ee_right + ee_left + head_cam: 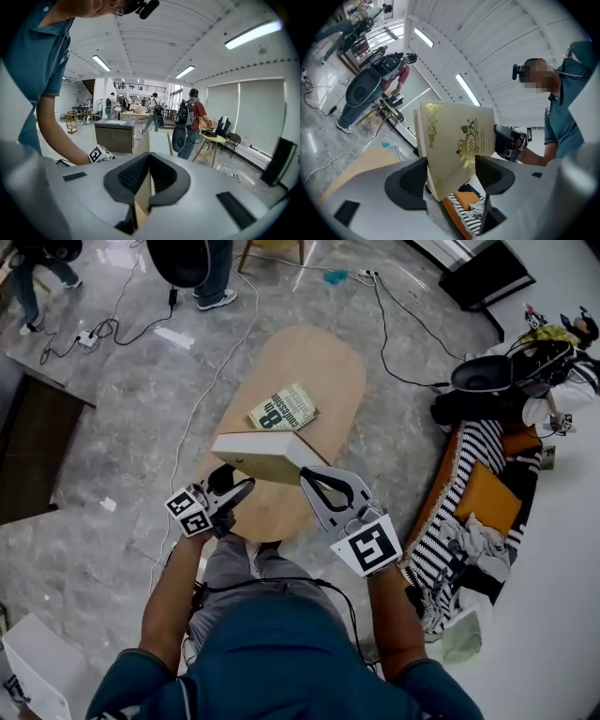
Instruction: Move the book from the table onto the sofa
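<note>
Above the tabletop (pixel 328 371), the book (pixel 262 454) has near corners hidden in the left hand-held gripper (pixel 236 486) and right hand-held gripper (pixel 309 476), both clamping it.

I see book (pixel 457 140) cover cream, matt, with shiny gold foil; worktop (pixel 333 362) pale smooth wood; floor (pixel 112 427) glossy grey stone; right gripper (pixel 146 161) matt grey plastic, ribbed black pads (pixel 129 176) on jaws
</note>
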Available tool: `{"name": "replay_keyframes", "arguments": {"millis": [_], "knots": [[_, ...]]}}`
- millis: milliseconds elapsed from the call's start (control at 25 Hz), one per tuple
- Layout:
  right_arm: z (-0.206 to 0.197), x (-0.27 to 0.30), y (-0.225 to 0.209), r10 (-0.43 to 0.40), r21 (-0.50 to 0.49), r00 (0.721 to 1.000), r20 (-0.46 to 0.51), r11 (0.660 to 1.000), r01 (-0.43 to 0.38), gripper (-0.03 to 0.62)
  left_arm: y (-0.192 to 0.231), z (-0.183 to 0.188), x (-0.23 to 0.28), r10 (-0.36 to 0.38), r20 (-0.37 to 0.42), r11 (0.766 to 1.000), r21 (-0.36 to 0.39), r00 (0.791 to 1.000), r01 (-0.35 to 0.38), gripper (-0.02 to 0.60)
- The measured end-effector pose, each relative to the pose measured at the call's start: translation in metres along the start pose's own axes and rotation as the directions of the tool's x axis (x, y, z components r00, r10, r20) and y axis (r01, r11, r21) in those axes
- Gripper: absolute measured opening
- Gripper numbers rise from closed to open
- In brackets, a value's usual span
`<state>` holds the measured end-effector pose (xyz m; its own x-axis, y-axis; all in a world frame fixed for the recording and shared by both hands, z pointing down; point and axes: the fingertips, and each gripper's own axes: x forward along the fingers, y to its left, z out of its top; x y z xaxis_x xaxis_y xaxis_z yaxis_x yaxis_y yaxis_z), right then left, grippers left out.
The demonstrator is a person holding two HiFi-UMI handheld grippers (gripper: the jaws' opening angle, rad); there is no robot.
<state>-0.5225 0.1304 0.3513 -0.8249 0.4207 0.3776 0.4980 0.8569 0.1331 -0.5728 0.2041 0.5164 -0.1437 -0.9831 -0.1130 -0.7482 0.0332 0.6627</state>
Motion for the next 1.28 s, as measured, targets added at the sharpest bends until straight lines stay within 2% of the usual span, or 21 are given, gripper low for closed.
{"name": "replay_keyframes", "arguments": {"millis": [200,360,600,880,1000,1160,1280], "knots": [[0.033,-0.053,-0.015,-0.089,-0.005,0.990,0.111,0.996,0.090,0.020,-0.051,0.034,0.020,-0.038,-0.001,0.992,0.124,0.999,0.038,0.307],[0.059,-0.100,-0.025,-0.156,0.025,0.965,0.212,0.988,0.154,0.021,-0.097,0.058,0.037,-0.068,-0.017,0.972,0.226,0.998,0.071,0.307],[0.081,-0.165,-0.023,-0.226,0.050,0.924,0.309,0.974,0.222,0.021,-0.157,0.082,0.057,-0.115,-0.035,0.937,0.329,0.993,0.120,0.307],[0.103,-0.217,-0.016,-0.328,0.080,0.879,0.345,0.944,0.321,0.021,-0.208,0.109,0.069,-0.201,-0.049,0.895,0.396,0.978,0.203,0.305],[0.112,-0.228,-0.006,-0.387,0.082,0.857,0.342,0.920,0.382,0.023,-0.219,0.121,0.066,-0.225,-0.059,0.883,0.411,0.973,0.229,0.262],[0.126,-0.240,0.009,-0.481,0.111,0.808,0.340,0.874,0.473,0.025,-0.227,0.138,0.067,-0.246,-0.092,0.867,0.425,0.965,0.261,0.190],[0.134,-0.246,0.026,-0.533,0.125,0.779,0.331,0.843,0.524,0.025,-0.237,0.146,0.061,-0.265,-0.115,0.854,0.433,0.957,0.288,0.179]]}}
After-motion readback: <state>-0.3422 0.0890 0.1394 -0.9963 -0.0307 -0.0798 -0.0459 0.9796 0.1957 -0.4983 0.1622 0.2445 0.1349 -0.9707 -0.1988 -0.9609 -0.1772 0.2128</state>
